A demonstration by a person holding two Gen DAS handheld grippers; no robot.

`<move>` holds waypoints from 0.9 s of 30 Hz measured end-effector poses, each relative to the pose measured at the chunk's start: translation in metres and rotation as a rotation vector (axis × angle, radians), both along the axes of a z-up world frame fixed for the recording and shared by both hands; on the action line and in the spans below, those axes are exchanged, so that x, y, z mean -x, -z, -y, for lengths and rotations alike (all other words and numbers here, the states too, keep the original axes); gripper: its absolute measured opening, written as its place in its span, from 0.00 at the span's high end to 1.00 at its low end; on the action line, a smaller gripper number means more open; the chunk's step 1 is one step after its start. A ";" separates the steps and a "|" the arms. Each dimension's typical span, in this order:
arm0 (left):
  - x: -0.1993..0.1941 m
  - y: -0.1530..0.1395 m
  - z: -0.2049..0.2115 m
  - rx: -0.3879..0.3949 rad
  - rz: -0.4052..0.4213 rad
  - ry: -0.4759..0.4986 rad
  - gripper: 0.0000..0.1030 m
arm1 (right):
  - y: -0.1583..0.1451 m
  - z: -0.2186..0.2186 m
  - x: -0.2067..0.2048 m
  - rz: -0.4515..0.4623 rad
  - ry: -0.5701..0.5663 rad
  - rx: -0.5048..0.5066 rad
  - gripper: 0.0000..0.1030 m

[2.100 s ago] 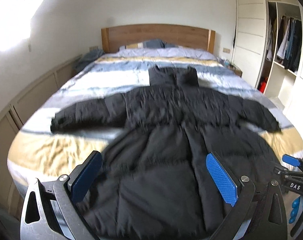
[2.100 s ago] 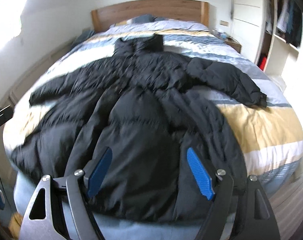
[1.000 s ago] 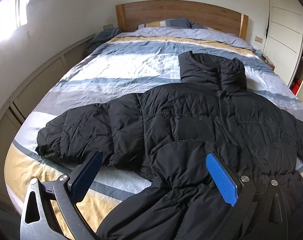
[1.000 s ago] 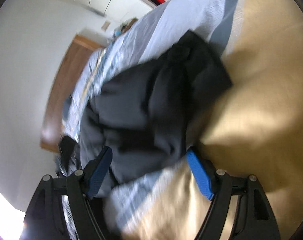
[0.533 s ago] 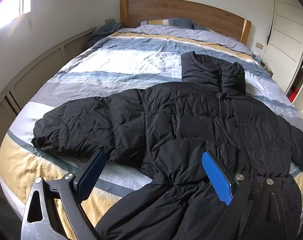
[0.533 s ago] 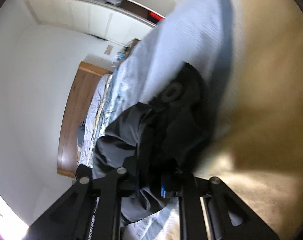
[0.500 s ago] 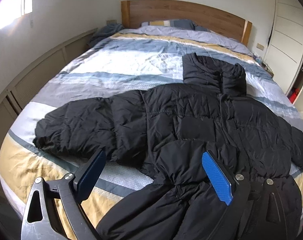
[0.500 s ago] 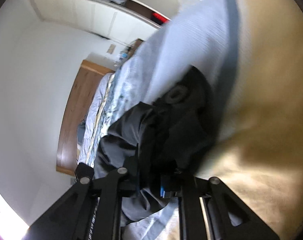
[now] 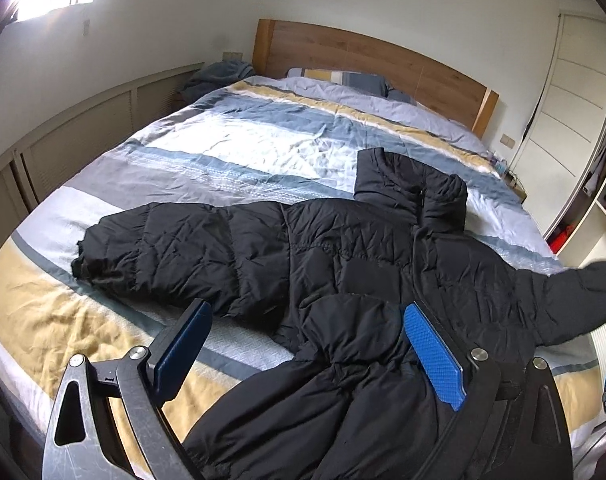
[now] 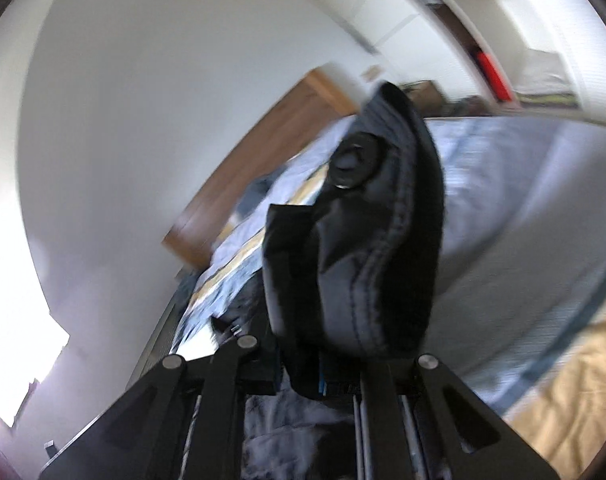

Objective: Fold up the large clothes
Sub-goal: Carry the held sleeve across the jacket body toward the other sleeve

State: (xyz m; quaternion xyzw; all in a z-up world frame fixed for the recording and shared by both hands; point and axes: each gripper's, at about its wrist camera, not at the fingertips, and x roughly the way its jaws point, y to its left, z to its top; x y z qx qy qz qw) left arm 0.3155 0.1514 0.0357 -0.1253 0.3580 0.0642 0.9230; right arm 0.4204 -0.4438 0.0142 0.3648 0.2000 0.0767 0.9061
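The black puffer jacket (image 9: 343,280) lay spread on the striped bed (image 9: 231,152). The right gripper (image 10: 319,380) was clamped on its sleeve cuff (image 10: 367,240), lifted, probably to fold it inward. The left gripper (image 9: 303,344) hung wide open, holding nothing.

The black jacket's (image 9: 343,264) hem is running off the left wrist view's bottom edge, behind the left gripper's (image 9: 311,356) frame; the raised sleeve cuff (image 10: 367,248) is hiding the right gripper's (image 10: 319,380) pads; the bed (image 10: 503,184) there is smearing into blur.
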 end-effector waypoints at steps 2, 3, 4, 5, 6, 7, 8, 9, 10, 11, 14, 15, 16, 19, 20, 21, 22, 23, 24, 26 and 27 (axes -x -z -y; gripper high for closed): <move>0.009 -0.003 -0.005 0.003 0.012 -0.005 0.04 | -0.014 -0.018 -0.001 0.004 -0.050 0.032 0.89; 0.016 -0.004 -0.009 0.003 0.022 -0.009 0.03 | -0.021 -0.036 -0.008 0.002 -0.086 0.056 0.89; 0.021 -0.005 -0.013 0.004 0.026 -0.012 0.03 | -0.024 -0.051 -0.013 -0.001 -0.112 0.071 0.89; 0.026 -0.005 -0.018 0.007 0.028 -0.015 0.03 | -0.028 -0.064 -0.020 -0.005 -0.140 0.085 0.89; 0.030 -0.004 -0.021 0.011 0.030 -0.015 0.03 | -0.031 -0.078 -0.026 -0.010 -0.164 0.099 0.89; 0.034 -0.004 -0.026 0.019 0.031 -0.016 0.03 | -0.031 -0.095 -0.031 -0.020 -0.196 0.127 0.89; 0.038 -0.003 -0.030 0.023 0.032 -0.018 0.03 | -0.029 -0.106 -0.033 -0.027 -0.215 0.144 0.89; 0.042 -0.002 -0.034 0.025 0.033 -0.021 0.03 | -0.026 -0.124 -0.039 -0.043 -0.250 0.169 0.89; 0.046 -0.002 -0.037 0.027 0.035 -0.022 0.03 | -0.013 -0.138 -0.022 -0.053 -0.267 0.180 0.89; 0.049 -0.001 -0.041 0.031 0.036 -0.026 0.03 | -0.005 -0.151 -0.021 -0.069 -0.291 0.195 0.89; 0.056 0.003 -0.052 0.048 0.033 -0.032 0.03 | 0.023 -0.194 -0.024 -0.134 -0.356 0.247 0.89; 0.057 0.004 -0.054 0.051 0.033 -0.033 0.03 | 0.029 -0.205 -0.021 -0.150 -0.370 0.260 0.89; 0.059 0.005 -0.057 0.057 0.033 -0.036 0.03 | 0.038 -0.216 -0.023 -0.172 -0.387 0.278 0.89; 0.064 0.007 -0.062 0.071 0.037 -0.036 0.03 | 0.061 -0.243 -0.026 -0.235 -0.420 0.325 0.89; 0.065 0.007 -0.063 0.071 0.038 -0.037 0.03 | 0.069 -0.251 -0.028 -0.257 -0.429 0.342 0.89; 0.066 0.007 -0.064 0.068 0.041 -0.040 0.03 | 0.075 -0.260 -0.023 -0.274 -0.438 0.357 0.89; 0.067 0.007 -0.064 0.060 0.043 -0.044 0.03 | 0.081 -0.267 -0.017 -0.291 -0.446 0.370 0.89; 0.068 0.006 -0.064 0.051 0.046 -0.049 0.03 | 0.086 -0.278 -0.013 -0.309 -0.455 0.381 0.89; 0.069 0.005 -0.064 0.042 0.050 -0.052 0.03 | 0.094 -0.283 -0.014 -0.328 -0.465 0.394 0.89; 0.071 0.003 -0.063 0.036 0.055 -0.057 0.03 | 0.101 -0.298 -0.005 -0.361 -0.481 0.424 0.89; 0.071 0.002 -0.063 0.034 0.057 -0.058 0.03 | 0.108 -0.304 -0.006 -0.380 -0.487 0.441 0.88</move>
